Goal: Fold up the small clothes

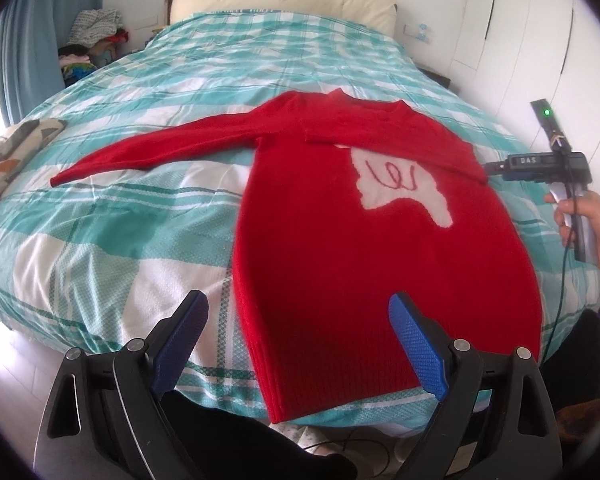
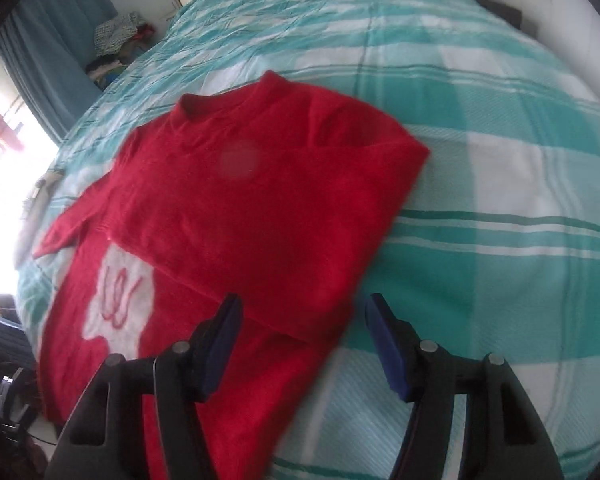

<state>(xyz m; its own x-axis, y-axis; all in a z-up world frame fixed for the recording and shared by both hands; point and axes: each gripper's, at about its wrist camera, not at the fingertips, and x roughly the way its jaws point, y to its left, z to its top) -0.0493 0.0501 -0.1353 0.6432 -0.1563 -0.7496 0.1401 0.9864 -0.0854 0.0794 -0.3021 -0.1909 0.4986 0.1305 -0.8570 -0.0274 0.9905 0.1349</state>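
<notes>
One sleeve (image 1: 152, 152) remains unfolded, stretching left from the sweater (image 1: 380, 248); we judge the left gripper (image 1: 298, 344) nearer. Both it and the right gripper (image 2: 302, 344) gape wide, empty.

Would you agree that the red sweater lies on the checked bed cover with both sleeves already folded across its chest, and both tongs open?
Not quite: only one sleeve is folded across the red sweater. The other sleeve lies stretched out flat on the checked bed cover, as the left wrist view shows. The left tongs and right tongs are indeed open.
</notes>
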